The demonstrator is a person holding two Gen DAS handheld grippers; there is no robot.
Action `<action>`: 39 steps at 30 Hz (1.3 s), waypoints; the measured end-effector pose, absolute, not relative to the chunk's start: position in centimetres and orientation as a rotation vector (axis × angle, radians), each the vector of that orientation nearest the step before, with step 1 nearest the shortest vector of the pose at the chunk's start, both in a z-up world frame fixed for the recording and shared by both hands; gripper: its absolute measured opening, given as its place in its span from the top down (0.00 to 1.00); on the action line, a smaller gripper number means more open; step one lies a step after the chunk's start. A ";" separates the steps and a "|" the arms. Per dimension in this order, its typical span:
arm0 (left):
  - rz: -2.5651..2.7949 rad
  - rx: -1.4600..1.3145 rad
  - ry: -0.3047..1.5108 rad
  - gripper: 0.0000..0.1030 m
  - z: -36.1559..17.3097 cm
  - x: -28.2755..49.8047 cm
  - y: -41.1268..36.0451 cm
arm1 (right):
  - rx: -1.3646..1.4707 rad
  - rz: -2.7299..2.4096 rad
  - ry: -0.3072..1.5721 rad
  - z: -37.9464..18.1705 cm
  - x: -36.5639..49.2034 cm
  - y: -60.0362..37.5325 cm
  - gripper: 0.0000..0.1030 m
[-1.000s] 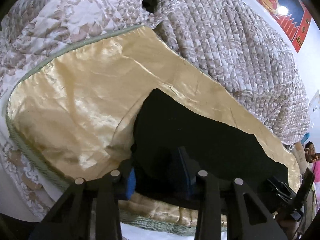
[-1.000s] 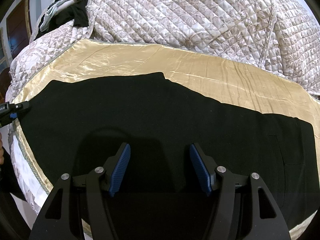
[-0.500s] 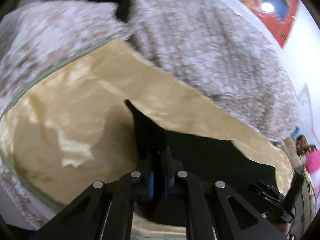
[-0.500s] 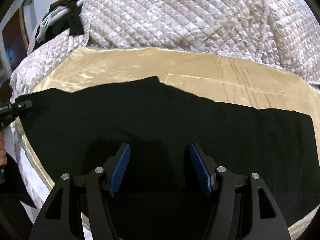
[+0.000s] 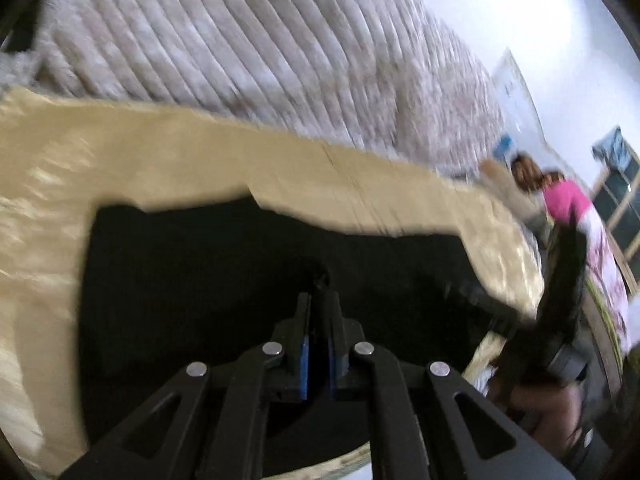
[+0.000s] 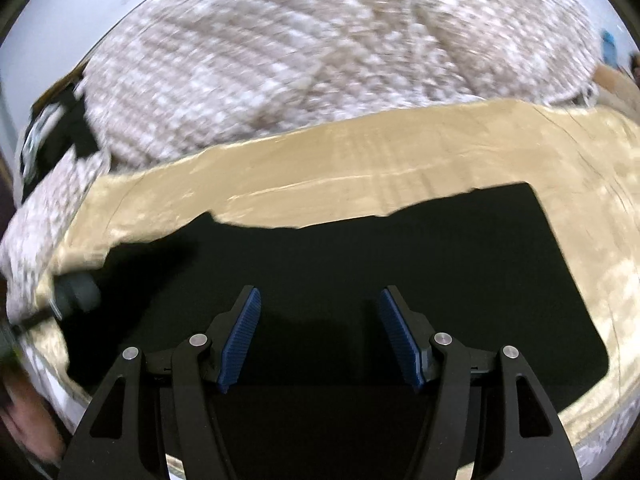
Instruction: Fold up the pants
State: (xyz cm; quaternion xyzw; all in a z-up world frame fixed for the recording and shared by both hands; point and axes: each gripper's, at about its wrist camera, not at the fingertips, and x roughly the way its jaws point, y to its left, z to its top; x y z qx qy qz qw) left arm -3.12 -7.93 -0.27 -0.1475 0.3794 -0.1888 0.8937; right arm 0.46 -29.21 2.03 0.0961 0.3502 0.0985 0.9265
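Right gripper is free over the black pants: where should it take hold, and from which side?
Judging by the lay, pinch the pants at the far right corner, coming from the right over the gold sheet. That edge lies flat and exposed; the open right gripper hovers mid-cloth.

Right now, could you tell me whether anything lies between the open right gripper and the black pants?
Nothing visible does: the right gripper hangs open directly over the black pants, with only bare black cloth between its fingers.
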 end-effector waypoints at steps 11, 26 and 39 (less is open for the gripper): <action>-0.523 -0.299 0.800 0.66 1.1 -5.2 -6.1 | 0.275 0.336 0.733 2.0 0.5 -28.8 0.40; -0.124 -0.261 0.780 0.63 1.1 -1.2 4.1 | 0.327 0.657 0.884 -1.0 3.6 -20.6 0.43; -0.142 -0.208 0.743 0.63 0.9 -1.9 3.5 | 0.383 0.644 0.842 0.1 2.4 -21.2 0.96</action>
